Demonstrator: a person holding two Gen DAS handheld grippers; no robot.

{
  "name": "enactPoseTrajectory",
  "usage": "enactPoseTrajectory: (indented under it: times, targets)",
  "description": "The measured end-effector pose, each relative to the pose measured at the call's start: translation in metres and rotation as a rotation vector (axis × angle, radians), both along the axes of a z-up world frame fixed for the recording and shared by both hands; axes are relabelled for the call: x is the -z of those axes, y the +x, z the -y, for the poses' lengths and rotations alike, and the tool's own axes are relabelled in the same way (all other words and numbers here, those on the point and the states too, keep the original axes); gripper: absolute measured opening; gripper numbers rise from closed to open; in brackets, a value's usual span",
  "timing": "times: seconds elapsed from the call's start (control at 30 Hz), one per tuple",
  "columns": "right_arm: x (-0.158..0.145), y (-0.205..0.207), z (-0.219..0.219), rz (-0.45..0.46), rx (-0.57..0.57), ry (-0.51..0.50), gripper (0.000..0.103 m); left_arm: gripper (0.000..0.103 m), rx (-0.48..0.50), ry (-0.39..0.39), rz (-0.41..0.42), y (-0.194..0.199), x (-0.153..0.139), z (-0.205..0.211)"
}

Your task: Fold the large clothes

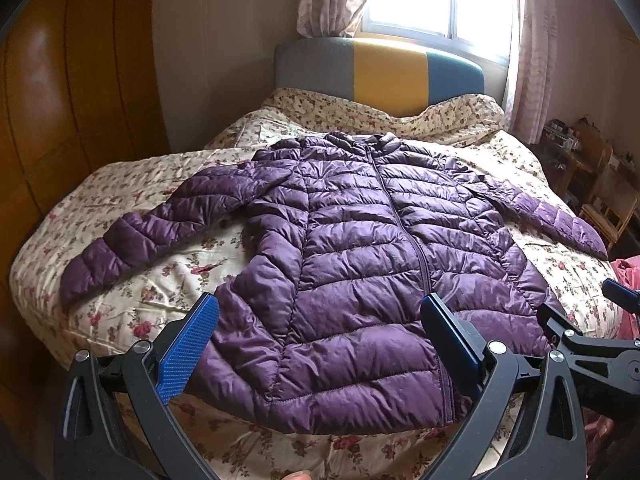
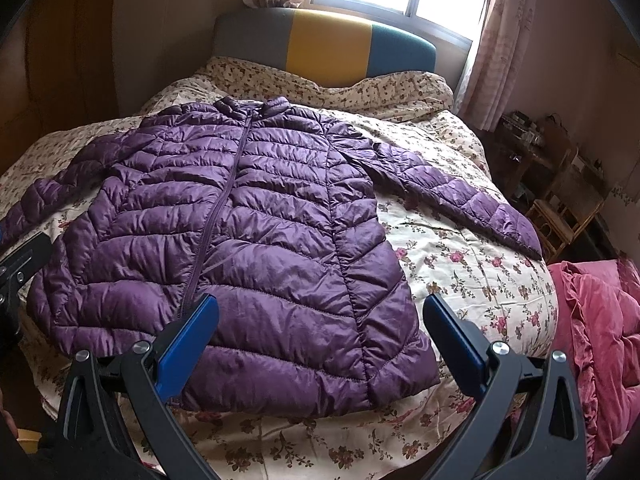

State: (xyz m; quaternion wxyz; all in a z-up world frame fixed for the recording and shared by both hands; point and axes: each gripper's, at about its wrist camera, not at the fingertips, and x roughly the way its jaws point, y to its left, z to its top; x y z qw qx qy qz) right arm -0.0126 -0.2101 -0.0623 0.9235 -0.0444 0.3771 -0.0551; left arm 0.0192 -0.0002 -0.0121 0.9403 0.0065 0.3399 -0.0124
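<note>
The purple jacket (image 1: 352, 248) lies collar-away, hem nearest both grippers, left gripper (image 1: 320, 336) and right gripper (image 2: 320, 336) gaping empty.

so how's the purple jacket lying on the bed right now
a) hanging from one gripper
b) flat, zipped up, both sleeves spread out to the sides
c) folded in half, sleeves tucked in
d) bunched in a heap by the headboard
b: the purple jacket lies flat on the floral bedspread with its zipper closed, a sleeve spread to each side, and neither open gripper touches it.
</note>
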Motion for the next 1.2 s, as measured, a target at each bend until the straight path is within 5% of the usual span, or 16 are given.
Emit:
enactPoseTrajectory:
  times: [0.63,0.8,0.97,1.2]
  targets:
    - [0.023,0.065,0.061,-0.078,0.142,0.008,0.101,0.1,0.034,0.017,-0.058,0.056,0.018,0.011]
    - [0.035,0.1,0.108,-0.114,0.234,-0.031,0.093,0.1,0.057,0.026,-0.07,0.085,0.026,0.015]
    - [0.047,0.135,0.17,-0.145,0.353,-0.059,0.086,0.1,0.091,-0.056,-0.098,0.123,0.035,0.01]
    - [0.052,0.174,0.274,-0.182,0.549,-0.044,0.068,0.1,0.084,-0.01,-0.105,0.177,0.045,0.009]
